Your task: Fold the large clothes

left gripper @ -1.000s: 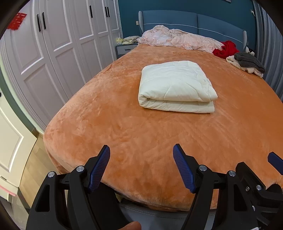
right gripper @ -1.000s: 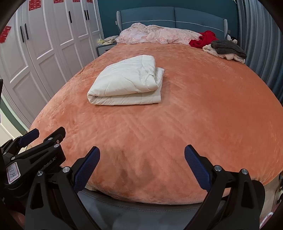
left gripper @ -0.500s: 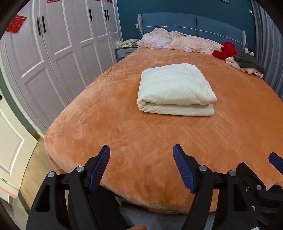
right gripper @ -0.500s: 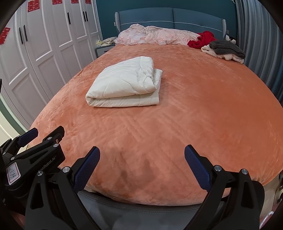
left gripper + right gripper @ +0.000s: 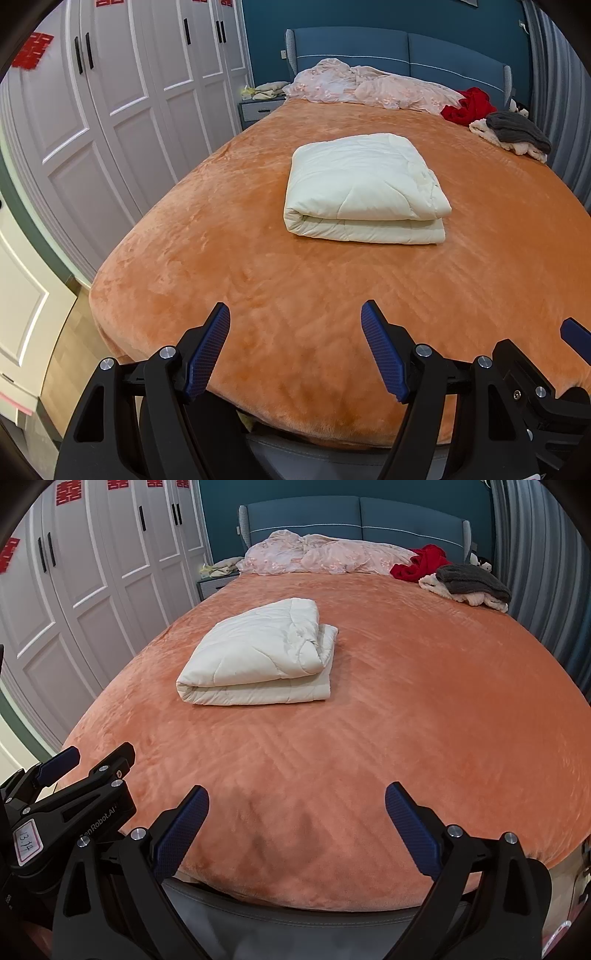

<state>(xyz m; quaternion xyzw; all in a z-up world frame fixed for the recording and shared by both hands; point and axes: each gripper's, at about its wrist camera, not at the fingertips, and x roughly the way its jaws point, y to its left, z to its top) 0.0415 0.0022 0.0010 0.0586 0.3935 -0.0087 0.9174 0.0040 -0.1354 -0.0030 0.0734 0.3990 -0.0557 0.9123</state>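
A cream quilt [image 5: 364, 188] lies folded into a thick rectangle in the middle of the orange bed [image 5: 258, 280]; it also shows in the right wrist view [image 5: 262, 653]. My left gripper [image 5: 295, 350] is open and empty above the bed's foot edge, well short of the quilt. My right gripper [image 5: 295, 830] is open and empty, also at the foot edge. The left gripper's body shows at the left of the right wrist view [image 5: 70, 794].
White wardrobe doors [image 5: 110, 110] line the left side. A pink crumpled cover [image 5: 365, 86], red cloth [image 5: 467, 107] and grey and cream clothes [image 5: 517, 134] lie by the blue headboard [image 5: 399, 48]. A nightstand [image 5: 258, 107] stands at the far left.
Both grippers have drawn back and risen slightly from the bed; the quilt looks a little farther. Jaws stay open. The quilt has not moved.
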